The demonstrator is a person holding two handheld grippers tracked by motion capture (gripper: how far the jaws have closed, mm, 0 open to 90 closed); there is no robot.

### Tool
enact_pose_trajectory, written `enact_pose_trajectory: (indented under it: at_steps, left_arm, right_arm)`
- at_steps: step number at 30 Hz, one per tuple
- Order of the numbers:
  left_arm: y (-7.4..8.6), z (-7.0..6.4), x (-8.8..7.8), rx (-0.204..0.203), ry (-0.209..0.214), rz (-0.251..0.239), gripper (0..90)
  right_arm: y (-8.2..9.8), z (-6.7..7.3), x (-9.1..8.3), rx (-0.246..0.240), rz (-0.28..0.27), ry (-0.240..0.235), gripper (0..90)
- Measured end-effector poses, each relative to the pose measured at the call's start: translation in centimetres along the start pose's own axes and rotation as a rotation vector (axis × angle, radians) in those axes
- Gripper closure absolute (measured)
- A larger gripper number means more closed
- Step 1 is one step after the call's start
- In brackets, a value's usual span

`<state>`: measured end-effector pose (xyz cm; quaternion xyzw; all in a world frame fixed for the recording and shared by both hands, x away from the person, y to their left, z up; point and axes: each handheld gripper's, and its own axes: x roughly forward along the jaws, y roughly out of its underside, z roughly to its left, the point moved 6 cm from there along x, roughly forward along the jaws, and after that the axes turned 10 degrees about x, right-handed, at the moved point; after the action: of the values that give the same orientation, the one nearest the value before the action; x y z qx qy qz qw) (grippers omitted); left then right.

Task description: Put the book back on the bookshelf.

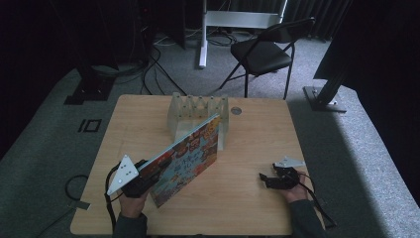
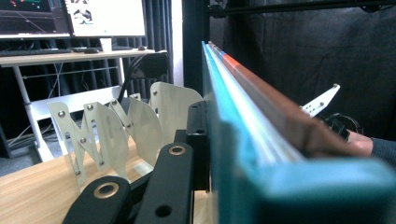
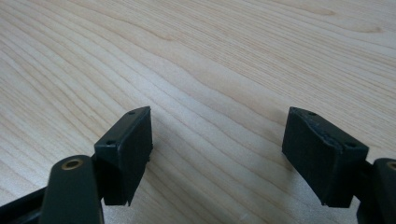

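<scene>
My left gripper (image 1: 148, 173) low-left clamps the colourful picture book (image 1: 190, 156) tilted; right gripper (image 1: 267, 179) rests wide, its view showing bare wooden table (image 3: 210, 56).

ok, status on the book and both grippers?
Left gripper shut on book, far end at rack. Right gripper open, over table. Path looks clear.

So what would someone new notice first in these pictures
The colourful picture book stands out, held on edge at the table's middle by the left hand-held gripper, its far end by the pale slotted rack. At the right, the right hand-held gripper rests open on the bare wooden table.
</scene>
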<state>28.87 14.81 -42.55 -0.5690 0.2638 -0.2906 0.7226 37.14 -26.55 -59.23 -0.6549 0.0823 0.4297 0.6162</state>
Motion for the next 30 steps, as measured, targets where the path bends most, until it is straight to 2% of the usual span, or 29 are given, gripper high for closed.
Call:
enact_pose_trajectory:
  at_steps: [30]
  left_arm:
    - [0.15, 0.32, -0.64, -0.007, -0.071, 0.01, 80.1]
  right_arm:
    - [0.0, 0.0, 0.0, 0.0, 0.0, 0.0, 24.1]
